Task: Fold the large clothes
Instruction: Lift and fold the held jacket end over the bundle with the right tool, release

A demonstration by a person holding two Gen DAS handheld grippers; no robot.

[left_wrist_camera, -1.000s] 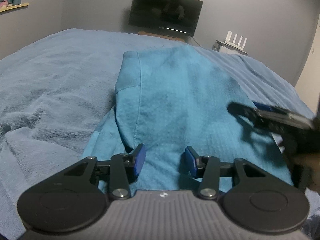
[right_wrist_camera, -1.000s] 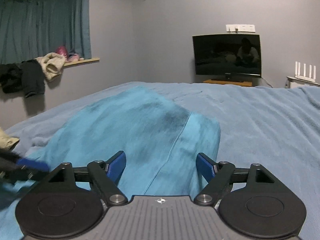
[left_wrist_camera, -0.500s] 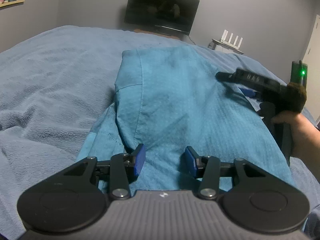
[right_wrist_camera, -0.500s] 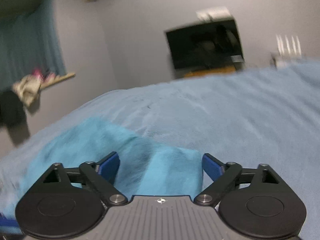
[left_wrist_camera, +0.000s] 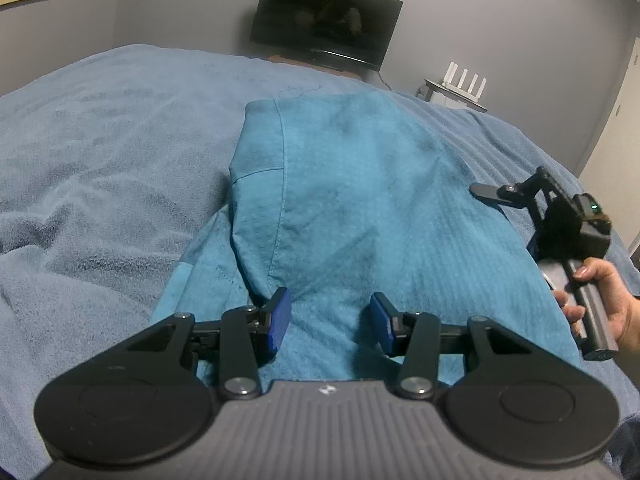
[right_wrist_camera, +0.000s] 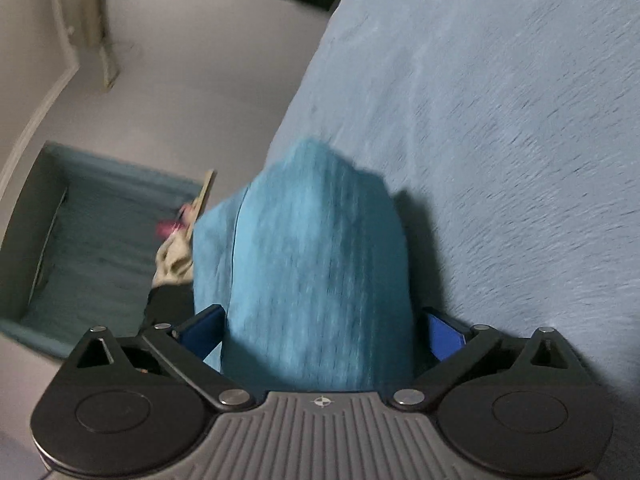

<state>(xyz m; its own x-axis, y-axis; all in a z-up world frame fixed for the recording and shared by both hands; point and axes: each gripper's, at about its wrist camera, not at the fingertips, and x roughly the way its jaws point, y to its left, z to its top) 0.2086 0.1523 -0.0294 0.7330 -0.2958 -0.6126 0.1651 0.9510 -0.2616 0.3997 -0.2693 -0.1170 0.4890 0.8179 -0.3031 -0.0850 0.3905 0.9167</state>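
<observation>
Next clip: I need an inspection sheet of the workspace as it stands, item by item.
Surface: bed under a grey-blue fleece blanket.
Job's things: teal garment lying partly folded on the blanket.
Clutter: clothes heaped on the window ledge.
Grippers: left gripper open over the garment's near edge; right gripper rolled sideways, jaws just opened wide, garment edge between them, pads not pressing.
Cables: one below the TV.
Surroundings: grey walls, router, curtain.

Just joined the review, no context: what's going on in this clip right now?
A person is folding a teal garment on a bed with a blue blanket, one handheld gripper per hand. The left gripper hovers at the near edge, jaws apart with cloth between them, not clamped. The right gripper, rolled on its side at the garment's right edge, has just been opening its jaws; they straddle the fabric edge without pressing it.
</observation>
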